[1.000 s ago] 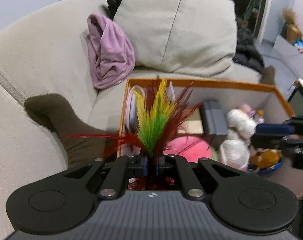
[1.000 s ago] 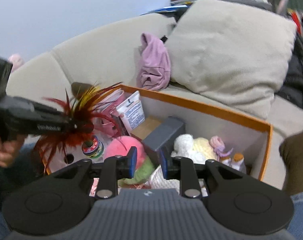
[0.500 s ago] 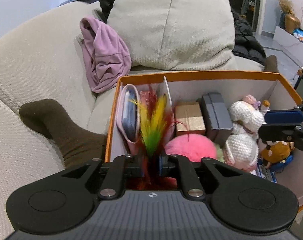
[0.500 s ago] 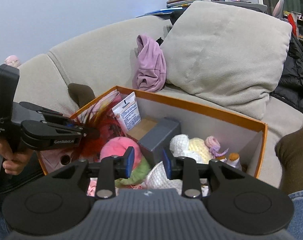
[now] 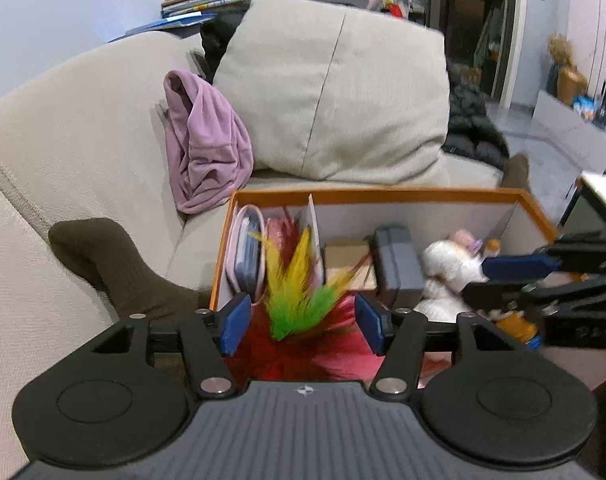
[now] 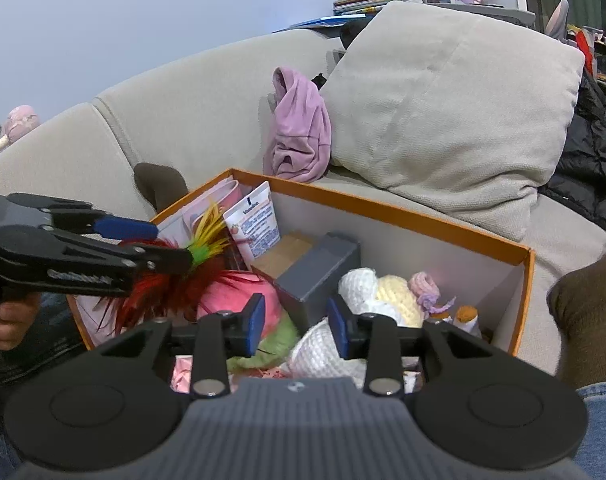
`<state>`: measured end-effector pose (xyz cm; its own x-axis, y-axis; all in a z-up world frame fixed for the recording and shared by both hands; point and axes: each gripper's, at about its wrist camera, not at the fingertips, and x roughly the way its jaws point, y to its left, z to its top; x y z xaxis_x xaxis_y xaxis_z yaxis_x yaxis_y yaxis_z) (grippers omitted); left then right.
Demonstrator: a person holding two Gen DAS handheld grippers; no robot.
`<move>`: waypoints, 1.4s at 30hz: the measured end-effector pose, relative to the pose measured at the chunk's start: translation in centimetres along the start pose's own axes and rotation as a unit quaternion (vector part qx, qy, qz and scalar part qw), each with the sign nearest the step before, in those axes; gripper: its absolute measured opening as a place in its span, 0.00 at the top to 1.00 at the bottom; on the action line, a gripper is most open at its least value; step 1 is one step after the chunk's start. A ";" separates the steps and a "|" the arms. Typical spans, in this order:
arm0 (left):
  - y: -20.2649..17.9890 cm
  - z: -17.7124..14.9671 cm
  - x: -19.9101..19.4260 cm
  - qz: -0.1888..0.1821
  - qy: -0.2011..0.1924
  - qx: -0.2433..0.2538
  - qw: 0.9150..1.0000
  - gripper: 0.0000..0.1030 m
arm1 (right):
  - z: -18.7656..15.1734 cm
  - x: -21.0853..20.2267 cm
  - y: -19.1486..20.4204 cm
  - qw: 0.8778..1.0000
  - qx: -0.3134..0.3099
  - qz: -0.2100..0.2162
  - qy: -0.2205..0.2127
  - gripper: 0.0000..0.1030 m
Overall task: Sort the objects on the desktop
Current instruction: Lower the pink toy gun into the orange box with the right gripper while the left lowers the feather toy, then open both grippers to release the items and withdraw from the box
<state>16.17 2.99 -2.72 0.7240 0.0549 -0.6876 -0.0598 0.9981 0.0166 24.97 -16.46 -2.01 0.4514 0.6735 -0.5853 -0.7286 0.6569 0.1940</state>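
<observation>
My left gripper (image 5: 301, 322) is opening around the red, yellow and green feather shuttlecock (image 5: 299, 300); right gripper (image 6: 295, 322) opening, empty; feathers could snag my pads, dragging it from the orange cardboard box (image 6: 383, 204).

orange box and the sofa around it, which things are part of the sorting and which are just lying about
Part of the job:
- orange box
- feather toy, between the opening left tongs
- grey case
- crochet toys

Just lying about:
- purple cloth
- cushion
- brown sock
</observation>
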 end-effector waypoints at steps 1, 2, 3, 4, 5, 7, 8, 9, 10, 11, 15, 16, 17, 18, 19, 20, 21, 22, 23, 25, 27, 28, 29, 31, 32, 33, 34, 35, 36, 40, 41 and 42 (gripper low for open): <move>0.0 0.1 -0.3 -0.004 -0.005 -0.005 1.000 0.33 | 0.0 0.0 0.0 1.000 0.001 -0.003 -0.001 0.62; 0.0 0.1 -0.7 -0.008 -0.009 -0.010 1.000 0.33 | 0.0 -0.1 0.0 1.000 0.001 -0.007 -0.002 0.60; 0.0 0.2 -1.0 -0.010 -0.012 -0.014 1.000 0.32 | 0.0 -0.2 0.1 1.000 0.000 -0.014 -0.005 0.59; 0.0 0.2 -1.3 -0.011 -0.015 -0.017 1.000 0.32 | 0.0 -0.4 0.2 1.000 -0.004 -0.022 -0.009 0.57; 0.0 0.2 -1.7 -0.011 -0.018 -0.020 1.000 0.32 | 0.0 -0.6 0.5 0.999 -0.010 -0.031 -0.013 0.54; -0.1 0.2 -2.4 -0.012 -0.025 -0.028 0.999 0.31 | 0.0 -1.1 1.1 0.998 -0.024 -0.050 -0.019 0.53; -0.1 0.2 -2.8 -0.016 -0.029 -0.034 0.999 0.29 | 0.0 -1.4 1.4 0.998 -0.027 -0.053 -0.023 0.49; -0.2 0.2 -3.1 -0.021 -0.033 -0.038 0.999 0.28 | 0.1 -1.8 1.6 0.998 -0.027 -0.051 -0.029 0.47; -0.3 0.2 -3.3 -0.026 -0.036 -0.041 0.998 0.27 | 0.1 -2.3 1.9 0.998 -0.024 -0.048 -0.036 0.43; -0.6 0.3 -3.6 -0.030 -0.038 -0.043 0.998 0.27 | 0.1 -2.7 2.1 0.998 -0.019 -0.047 -0.041 0.42; -1.7 0.2 -4.4 -0.035 -0.046 -0.045 0.997 0.21 | -0.2 -4.0 2.8 0.996 0.013 -0.073 -0.043 0.32; -1.9 0.1 -4.6 -0.037 -0.047 -0.049 0.997 0.21 | -0.4 -4.2 2.9 0.995 0.022 -0.085 -0.041 0.31; -2.1 0.0 -4.7 -0.041 -0.046 -0.054 0.997 0.21 | -0.6 -4.5 3.0 0.994 0.030 -0.096 -0.040 0.30; -2.2 -0.2 -4.7 -0.043 -0.043 -0.060 0.996 0.21 | -0.8 -5.0 3.1 0.993 0.040 -0.101 -0.043 0.29; -2.3 -0.4 -4.7 -0.044 -0.037 -0.067 0.996 0.20 | -0.8 -5.4 3.1 0.992 0.050 -0.103 -0.045 0.27; -2.4 -0.6 -4.7 -0.044 -0.031 -0.074 0.996 0.20 | -0.8 -5.7 3.1 0.992 0.059 -0.106 -0.046 0.26; -2.5 -0.7 -4.8 -0.043 -0.027 -0.077 0.996 0.20 | -0.8 -6.0 3.1 0.990 0.067 -0.112 -0.047 0.26; -2.6 -0.9 -4.8 -0.038 -0.022 -0.077 0.996 0.20 | -0.7 -6.3 3.2 0.989 0.075 -0.120 -0.047 0.24; -2.8 -1.1 -4.8 -0.027 -0.017 -0.074 0.997 0.20 | -0.7 -6.5 3.2 0.987 0.084 -0.130 -0.047 0.22; -3.2 -1.5 -4.6 0.000 -0.006 -0.068 0.998 0.20 | -1.0 -6.8 3.3 0.984 0.100 -0.142 -0.049 0.17; -3.5 -2.1 -4.1 0.021 0.008 -0.063 0.998 0.19 | -1.7 -6.8 3.5 0.983 0.109 -0.140 -0.049 0.16; -3.5 -2.5 -3.8 0.027 0.013 -0.059 0.998 0.19 | -2.0 -6.5 3.5 0.984 0.110 -0.136 -0.044 0.16; -3.6 -2.9 -3.4 0.032 0.022 -0.056 0.998 0.19 | -2.3 -6.1 3.6 0.984 0.111 -0.134 -0.033 0.15; -3.5 -3.4 -3.0 0.037 0.034 -0.060 0.997 0.19 | -2.8 -5.4 3.5 0.983 0.122 -0.135 -0.015 0.12; -3.3 -3.6 -2.8 0.037 0.037 -0.063 0.997 0.19 | -2.9 -5.1 3.4 0.982 0.130 -0.137 -0.008 0.12; -3.3 -3.7 -2.7 0.039 0.040 -0.065 0.996 0.19 | -3.0 -4.9 3.4 0.981 0.134 -0.139 -0.004 0.12; -3.4 -3.7 -2.6 0.040 0.041 -0.065 0.996 0.19 | -3.1 -4.6 3.4 0.981 0.135 -0.140 0.000 0.12; -3.4 -3.8 -2.5 0.044 0.040 -0.064 0.996 0.19 | -3.2 -4.4 3.5 0.981 0.133 -0.141 0.002 0.12; -3.4 -3.9 -2.5 0.048 0.038 -0.063 0.996 0.19 | -3.3 -4.3 3.6 0.981 0.130 -0.143 0.004 0.11; -3.6 -4.3 -2.1 0.060 0.033 -0.047 0.997 0.19 | -3.8 -3.6 3.5 0.980 0.132 -0.146 0.018 0.11; -3.7 -4.4 -1.9 0.067 0.031 -0.041 0.996 0.19 | -3.9 -3.4 3.5 0.981 0.131 -0.145 0.019 0.11; -3.7 -4.4 -1.7 0.073 0.031 -0.036 0.996 0.19 | -3.9 -3.3 3.7 0.981 0.124 -0.149 0.019 0.11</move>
<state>12.09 -0.97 -4.81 0.6603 0.1946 -0.7254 -0.2112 0.9750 0.0693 18.80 -17.59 -2.39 0.6028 0.4290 -0.6727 -0.4166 0.8883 0.1932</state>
